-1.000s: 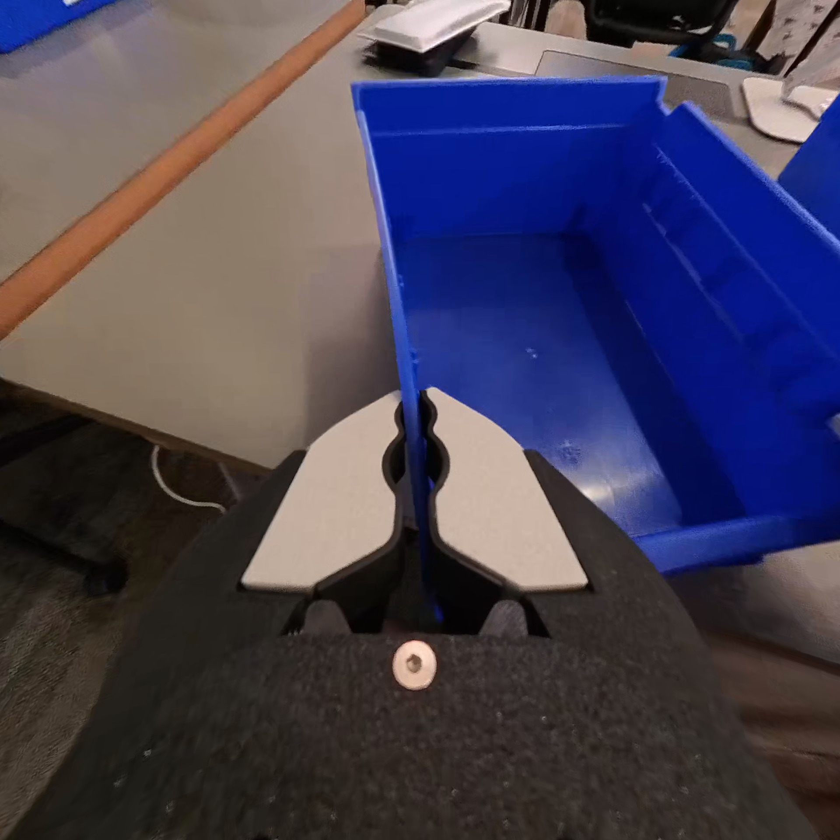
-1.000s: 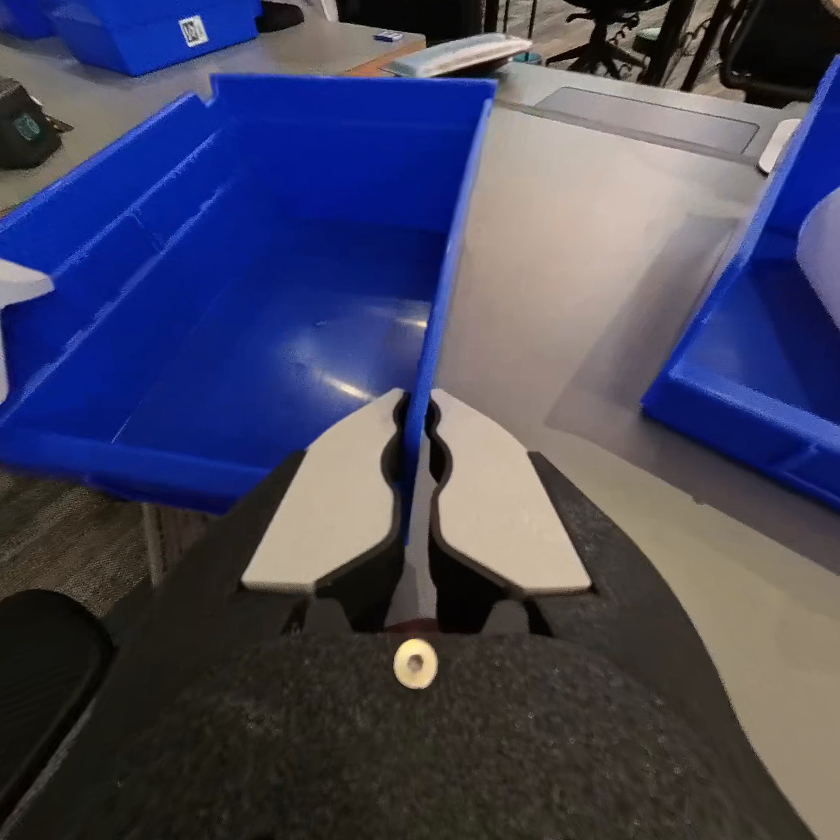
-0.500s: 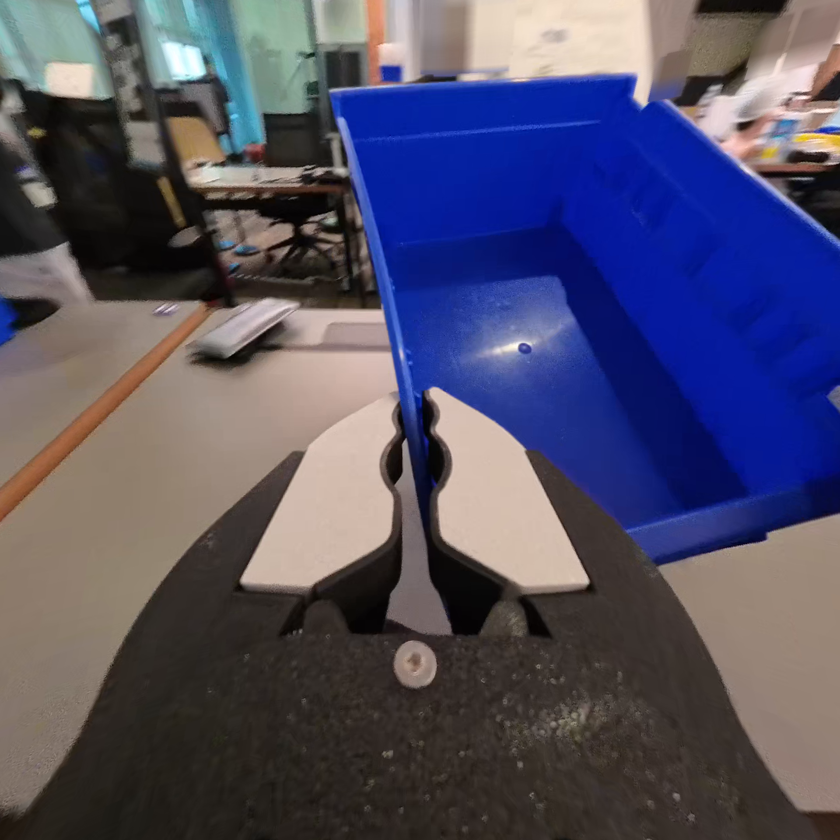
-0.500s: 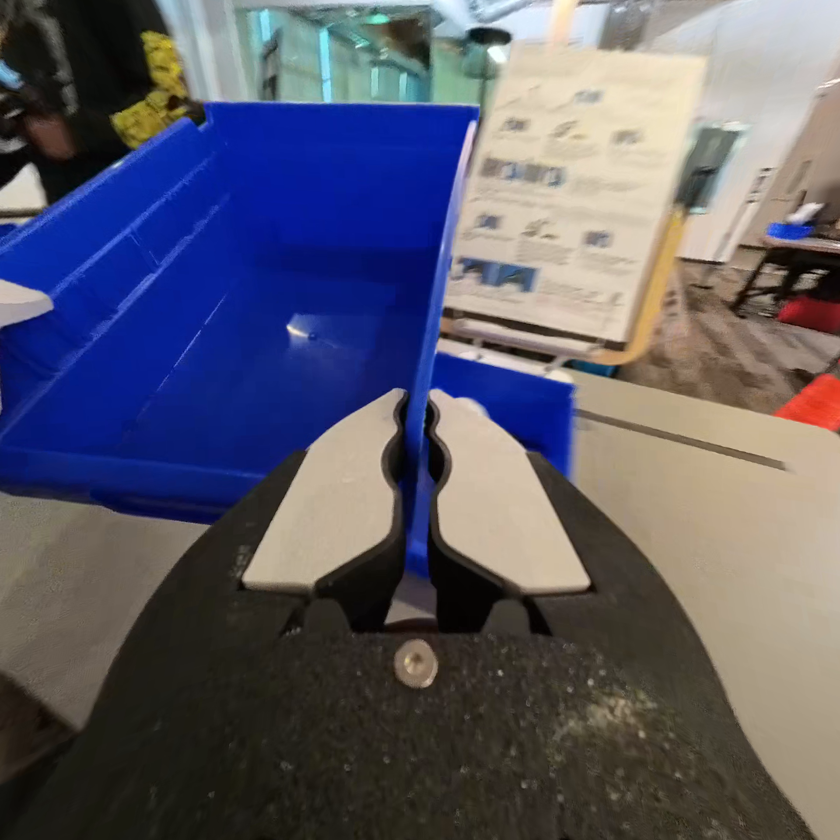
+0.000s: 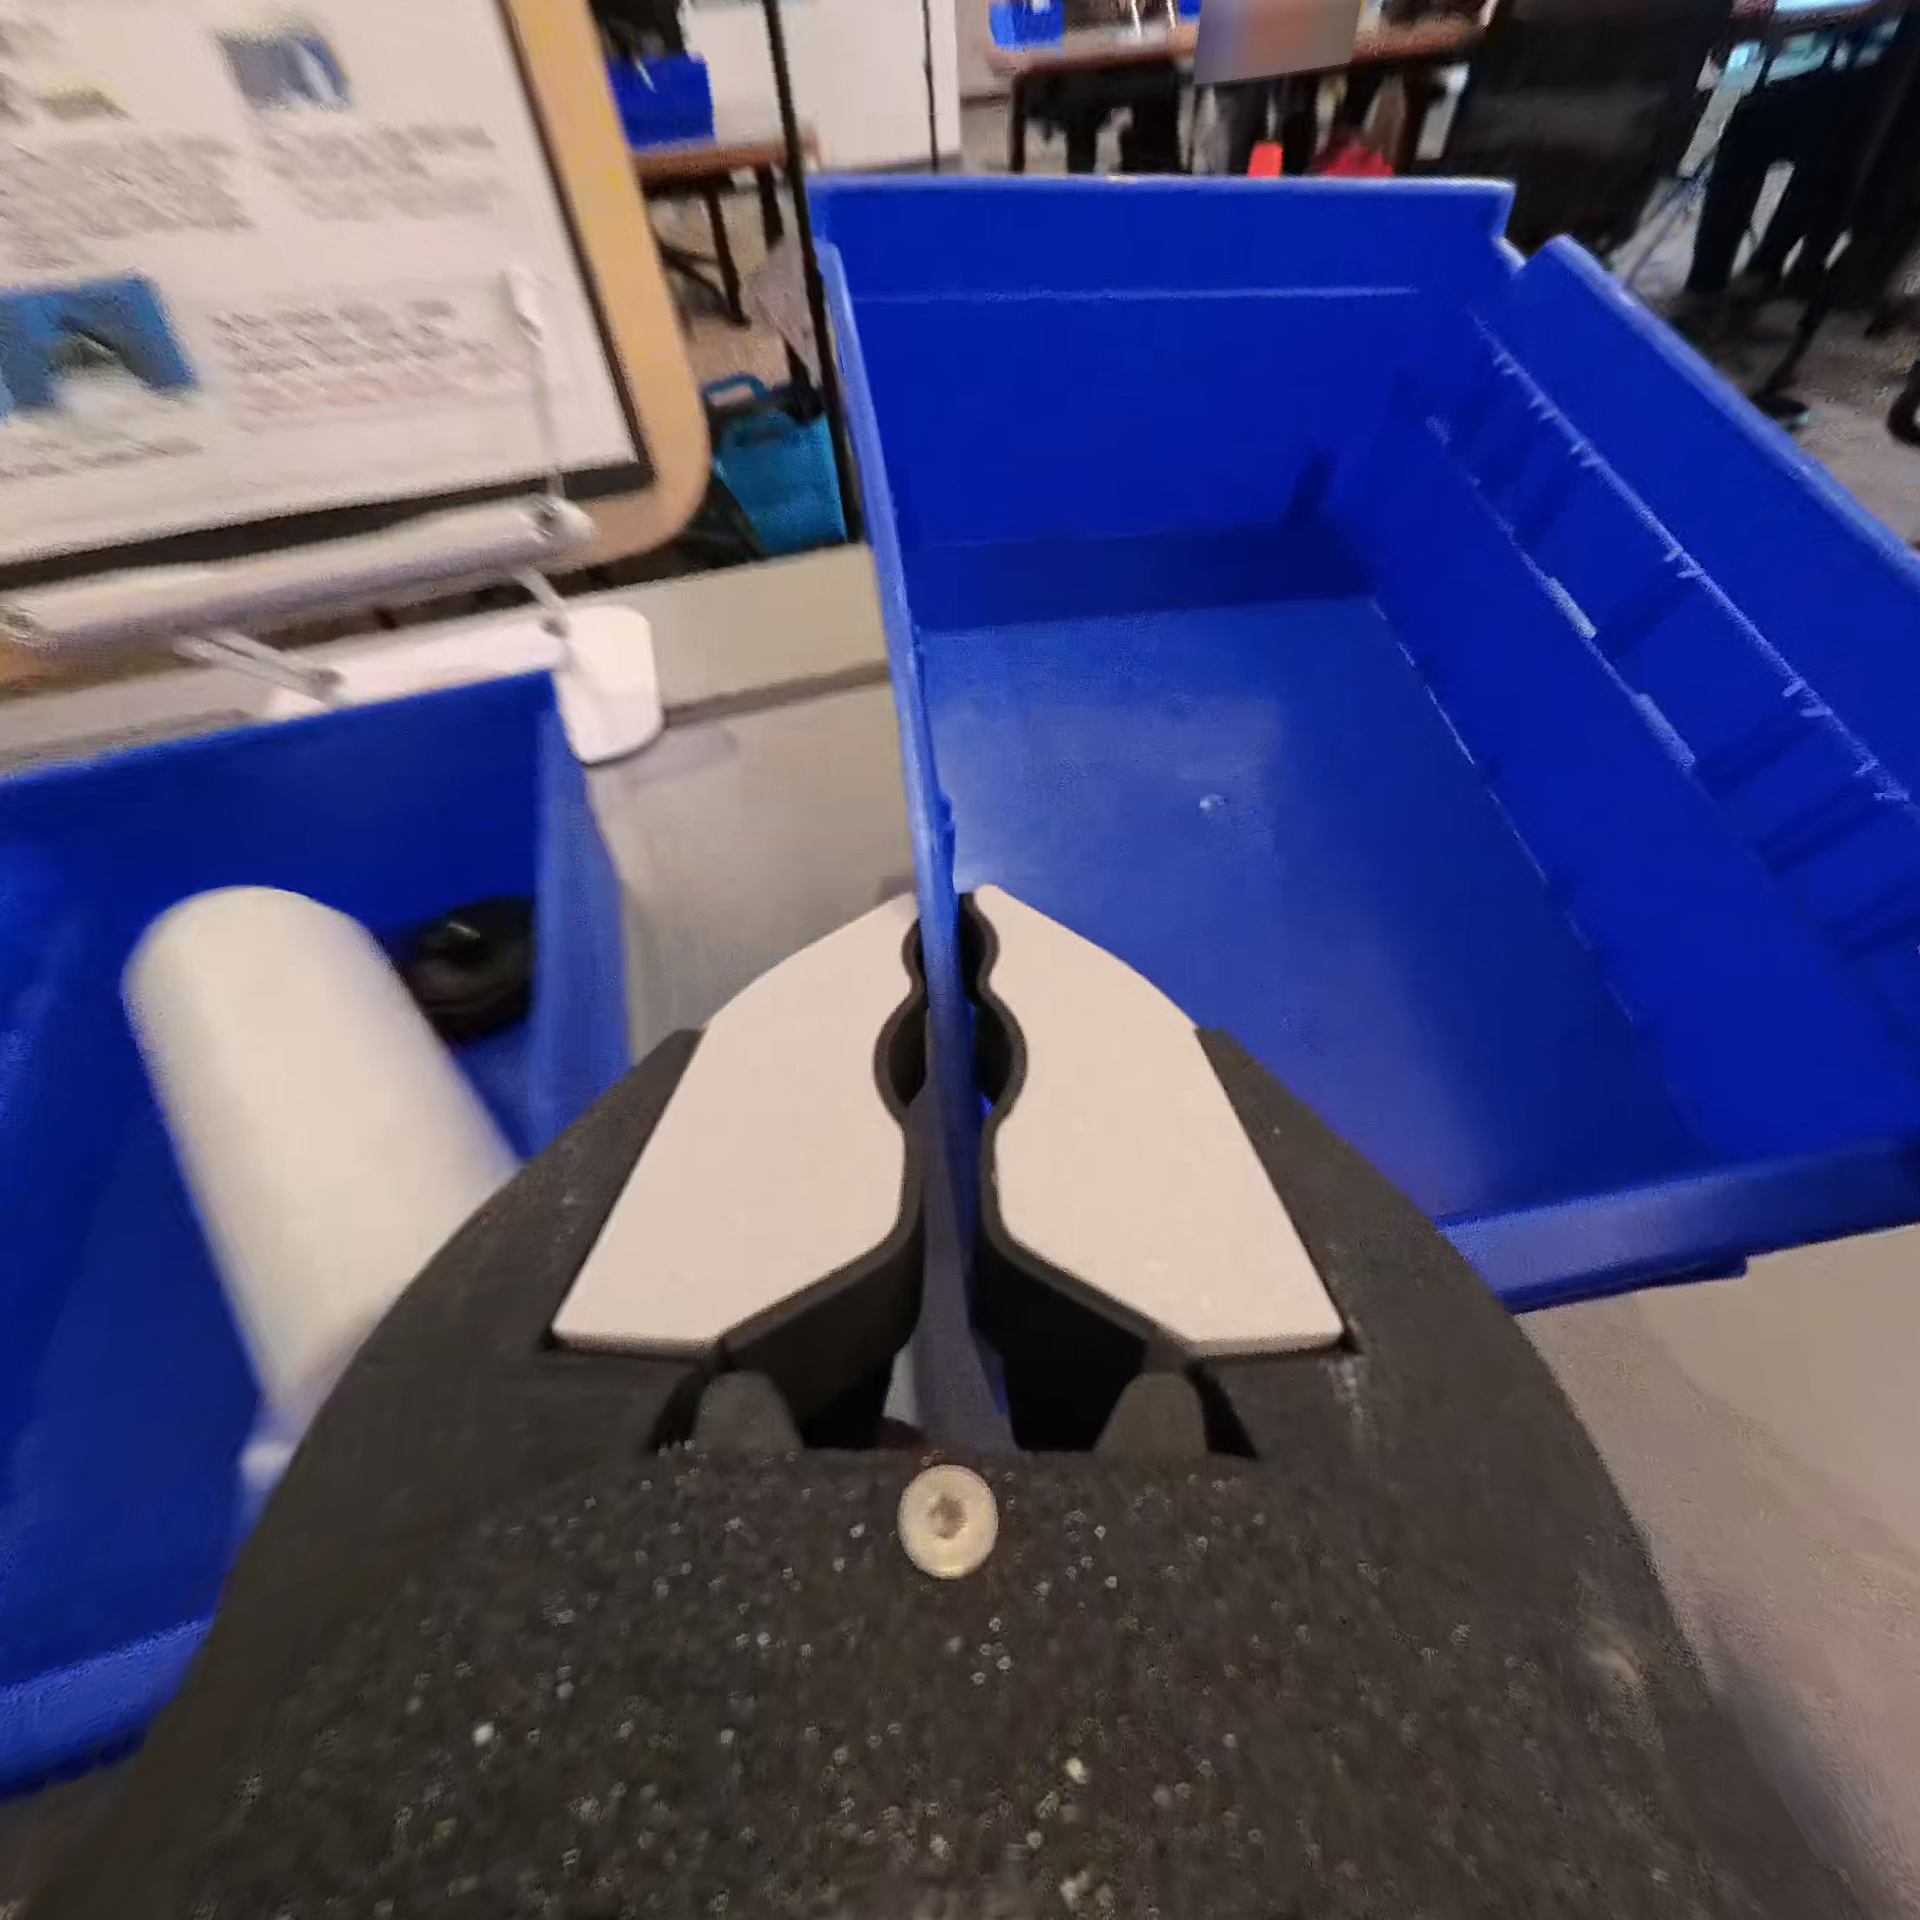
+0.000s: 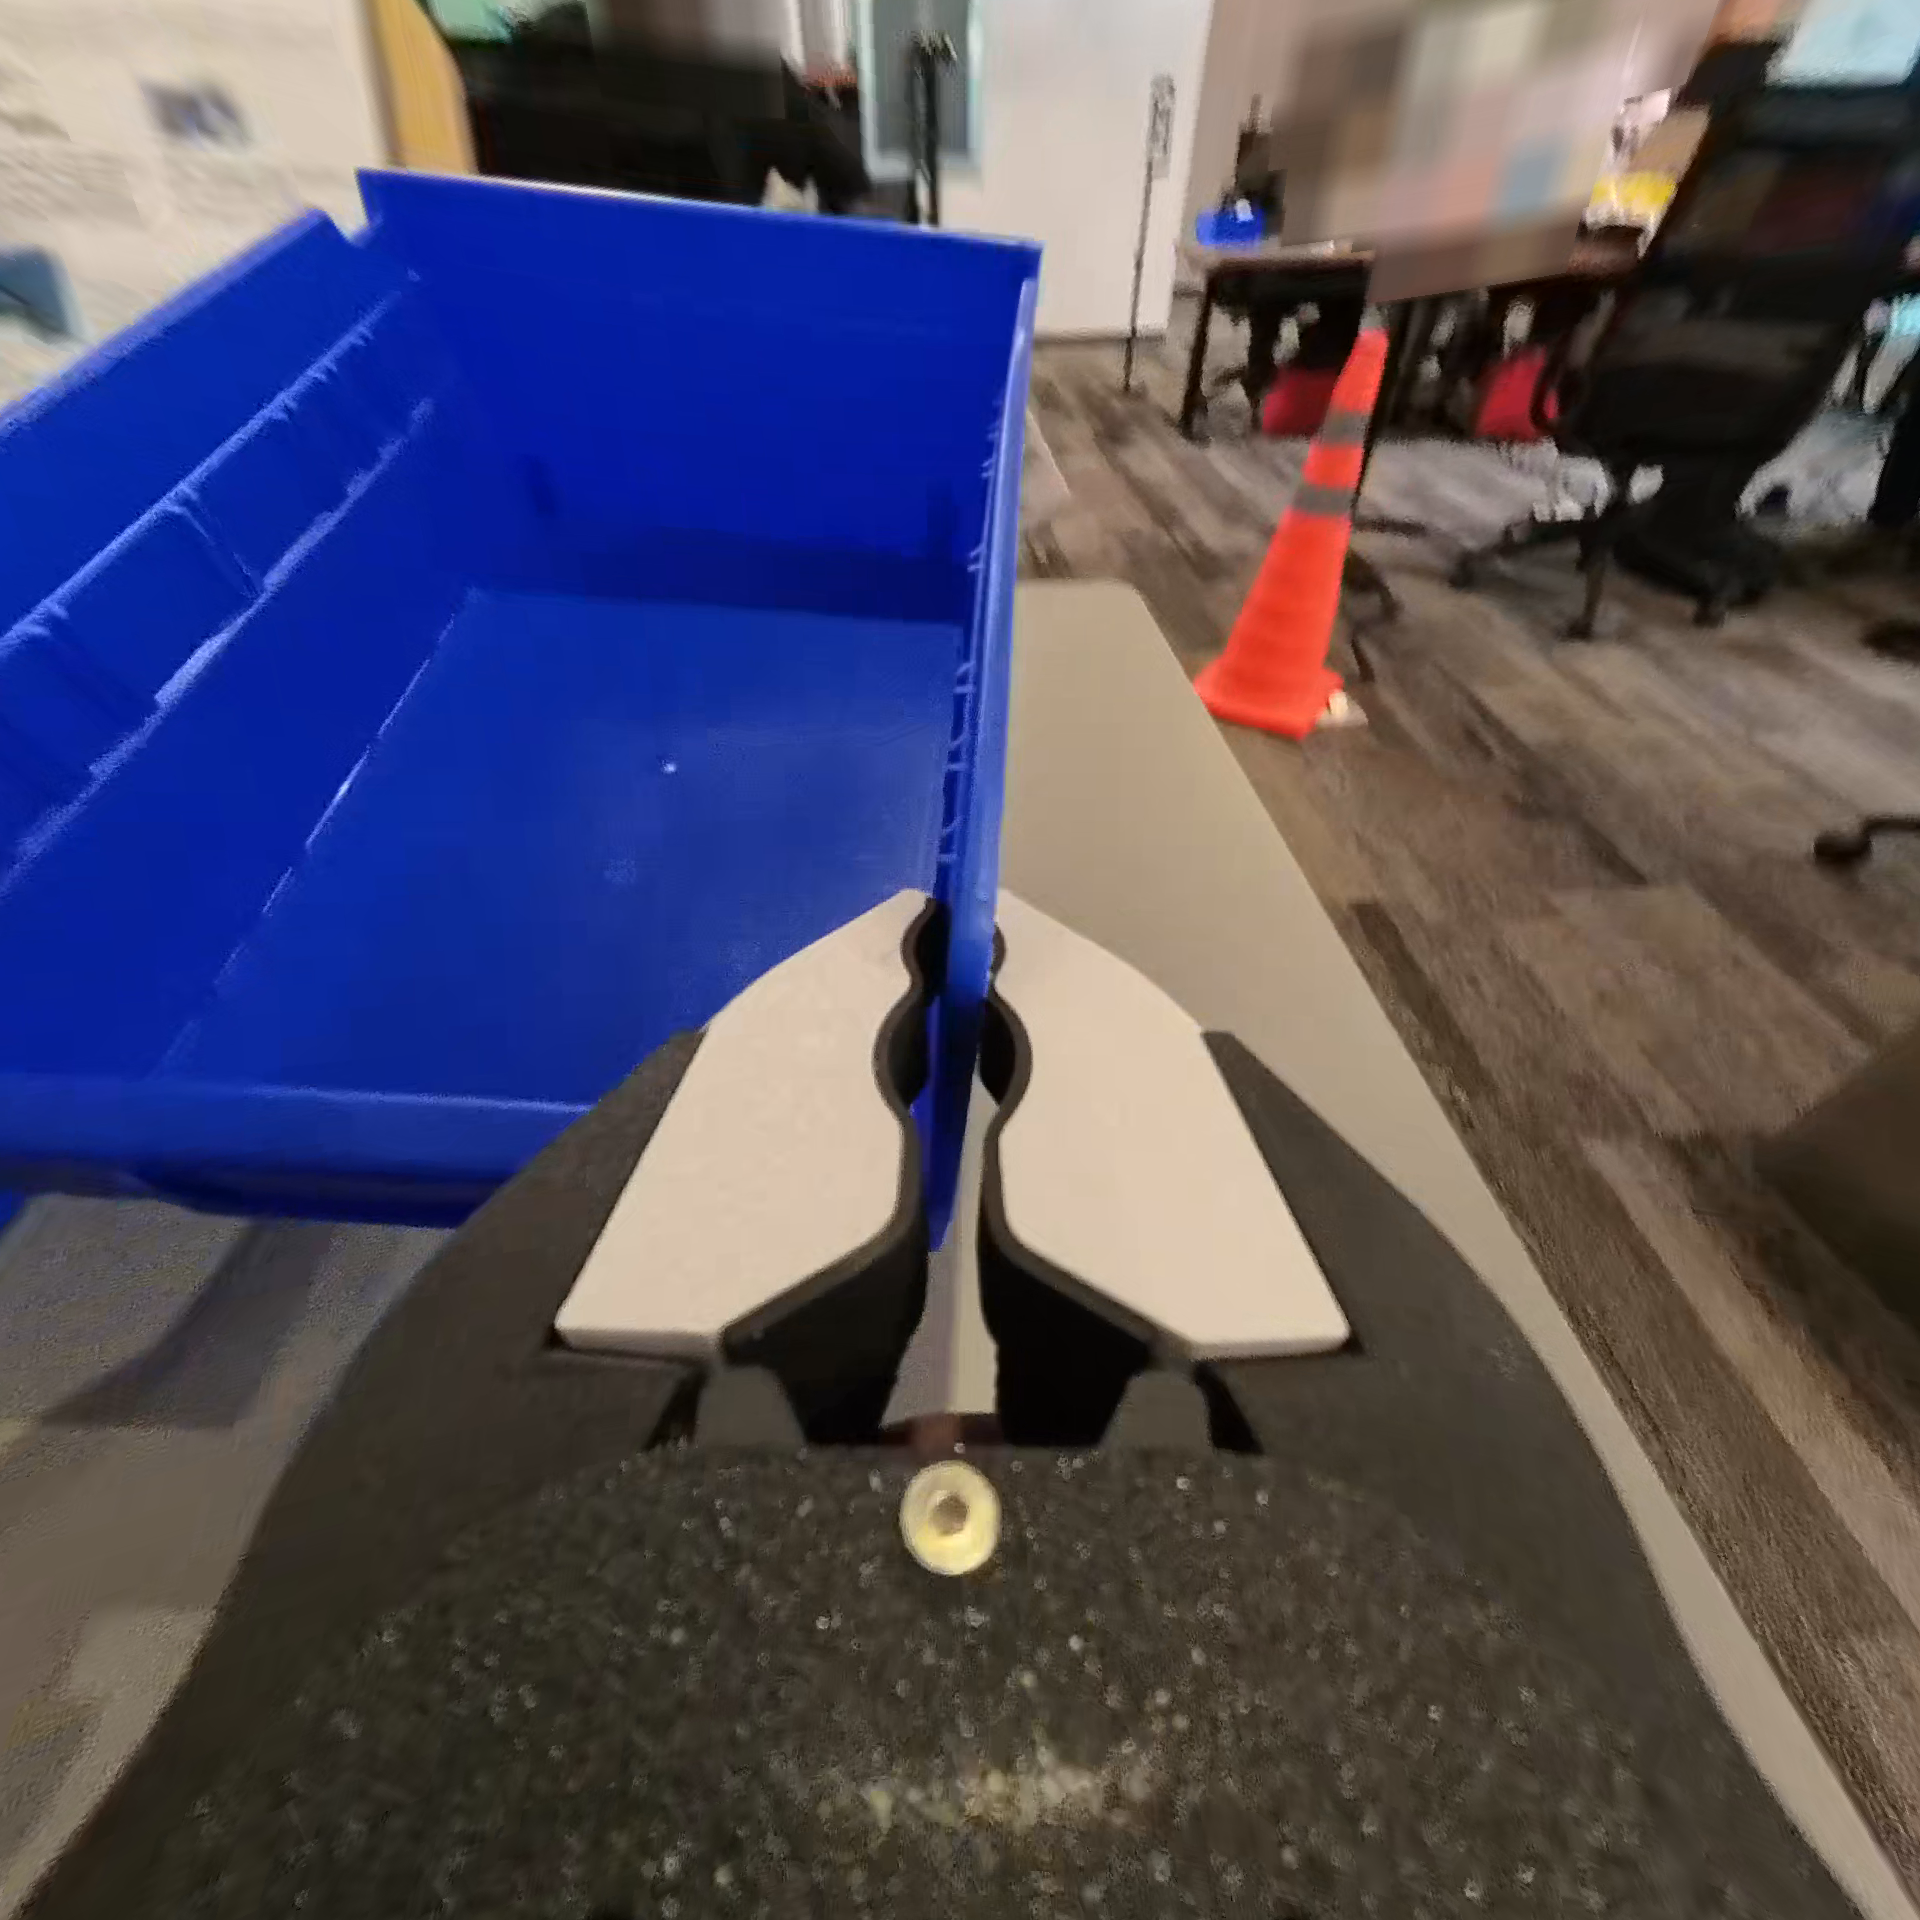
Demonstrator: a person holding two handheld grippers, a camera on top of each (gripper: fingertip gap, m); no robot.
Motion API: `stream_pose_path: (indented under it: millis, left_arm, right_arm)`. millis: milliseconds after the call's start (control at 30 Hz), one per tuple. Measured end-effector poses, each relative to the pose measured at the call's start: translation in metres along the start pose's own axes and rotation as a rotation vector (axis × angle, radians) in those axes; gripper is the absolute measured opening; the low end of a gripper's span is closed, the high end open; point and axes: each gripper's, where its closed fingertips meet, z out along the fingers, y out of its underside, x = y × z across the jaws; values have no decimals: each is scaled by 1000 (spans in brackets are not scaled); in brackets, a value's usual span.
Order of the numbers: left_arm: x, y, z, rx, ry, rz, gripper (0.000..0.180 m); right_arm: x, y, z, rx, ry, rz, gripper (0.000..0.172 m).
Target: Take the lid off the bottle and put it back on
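Bin: blue bin (image 5: 1247, 831) swung round above the table.
New at 9 o'clock: second bin (image 5: 312, 790), white bottle (image 5: 301, 1091).

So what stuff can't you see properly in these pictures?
- White bottle, left wrist view: blurred, its lower end hidden behind the left gripper.
- Black round thing beside it: too dark to identify.
- Poster: blurred.
- Blue bin, right wrist view: left side cut off by the edge; right gripper hides its near corner.

Both grippers, L (image 5: 943, 920) & R (image 6: 961, 920), clamped on bin walls.
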Motion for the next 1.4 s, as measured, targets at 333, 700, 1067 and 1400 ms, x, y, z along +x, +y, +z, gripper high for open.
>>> stream_pose_path:
  millis: [333, 700, 1067, 1400]
  left_arm:
    - [40, 64, 54, -99, 124, -162, 12]
    - [-45, 7, -31, 77, 225, -127, 50]
    - [-296, 81, -98, -84, -150, 12, 57]
    - [-293, 132, -63, -181, -80, -54, 4]
  right_arm:
    - [49, 60, 46, -166, 82, 157, 10]
    - [60, 21, 20, 6, 172, 89, 40]
    - [-211, 4, -8, -49, -359, 65, 49]
    - [-303, 90, 24, -263, -178, -94, 6]
